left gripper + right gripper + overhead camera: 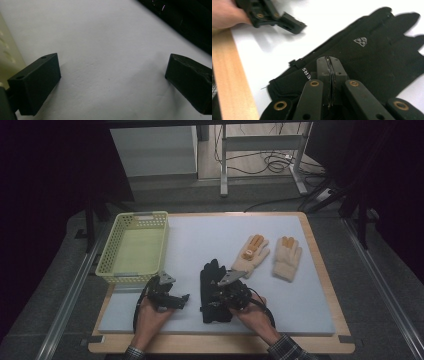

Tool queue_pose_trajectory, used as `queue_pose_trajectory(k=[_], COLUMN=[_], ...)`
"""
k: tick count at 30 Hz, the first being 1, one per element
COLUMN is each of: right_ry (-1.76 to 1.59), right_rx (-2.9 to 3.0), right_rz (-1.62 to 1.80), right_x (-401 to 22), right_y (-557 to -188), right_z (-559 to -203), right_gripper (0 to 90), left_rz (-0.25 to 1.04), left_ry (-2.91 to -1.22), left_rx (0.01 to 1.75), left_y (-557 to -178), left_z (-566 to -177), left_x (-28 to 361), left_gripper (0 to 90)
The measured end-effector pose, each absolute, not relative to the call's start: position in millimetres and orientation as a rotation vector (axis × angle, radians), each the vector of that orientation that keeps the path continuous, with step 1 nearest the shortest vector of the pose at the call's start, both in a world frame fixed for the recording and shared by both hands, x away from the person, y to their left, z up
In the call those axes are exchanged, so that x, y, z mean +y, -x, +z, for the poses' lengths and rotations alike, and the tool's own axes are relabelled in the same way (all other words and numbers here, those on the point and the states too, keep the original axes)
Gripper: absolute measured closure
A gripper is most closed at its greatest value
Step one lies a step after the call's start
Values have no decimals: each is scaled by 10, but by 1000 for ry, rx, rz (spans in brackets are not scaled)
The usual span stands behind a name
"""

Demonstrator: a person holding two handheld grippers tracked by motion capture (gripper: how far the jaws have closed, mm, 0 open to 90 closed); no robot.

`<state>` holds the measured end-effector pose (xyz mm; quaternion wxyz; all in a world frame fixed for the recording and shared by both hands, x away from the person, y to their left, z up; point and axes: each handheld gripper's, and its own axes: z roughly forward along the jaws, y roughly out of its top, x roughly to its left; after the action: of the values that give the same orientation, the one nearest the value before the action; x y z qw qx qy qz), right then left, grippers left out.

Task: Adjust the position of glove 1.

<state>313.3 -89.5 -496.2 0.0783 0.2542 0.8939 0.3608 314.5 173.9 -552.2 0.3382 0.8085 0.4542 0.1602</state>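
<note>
**Jaws closed at the cuff of a soft black glove**

Jaws of the right gripper (331,65) are seen pressed together over the cuff end of the black glove (372,57); whether a fold of fabric is pinched between them cannot be told, since the pads meet almost flush. The jaws of the left gripper (110,82) are spread wide with nothing between them, above the bare white mat (105,37).

The black glove is laid flat near the middle of the desk (220,346), fingers pointing far, just right of the left gripper and well apart from the yellow basket (134,247) at the far left. Two cream gloves (270,256) lie farther right.

The glove is judged to be light, limp and thin: it will drape and fold when lifted, and nothing in it is fragile. A hold is best taken at the hemmed cuff, where the fabric is doubled and a pinch can be gathered from the mat.
</note>
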Motion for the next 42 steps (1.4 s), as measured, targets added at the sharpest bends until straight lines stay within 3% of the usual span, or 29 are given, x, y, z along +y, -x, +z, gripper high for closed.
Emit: queue_pose_trajectory(k=[7,12,15,27,42], right_ry=[-727,-752,-766,-944,-908], right_rx=[2722,2665,2612,2540,2600], right_rz=[1078,1131,1110,1104,1144], right_x=[-834,-936,-1026,-1492,-1345], right_y=[-3093,-3136,-3178,-3220,-3110], right_z=[-4978,-4907,-4854,-5074,-5316], right_gripper=[864,701,671,746,762], left_rz=[419,417,417,417,401], left_ry=[-2115,-2109,-2108,-2115,-2133], left_rx=[1176,1181,1182,1179,1164], left_y=[-3147,-3145,-3145,-3145,-3100], left_z=[-5520,-5521,-5521,-5519,-5498], left_x=[1745,1742,1741,1745,1849], left_gripper=[0,0,0,0,32])
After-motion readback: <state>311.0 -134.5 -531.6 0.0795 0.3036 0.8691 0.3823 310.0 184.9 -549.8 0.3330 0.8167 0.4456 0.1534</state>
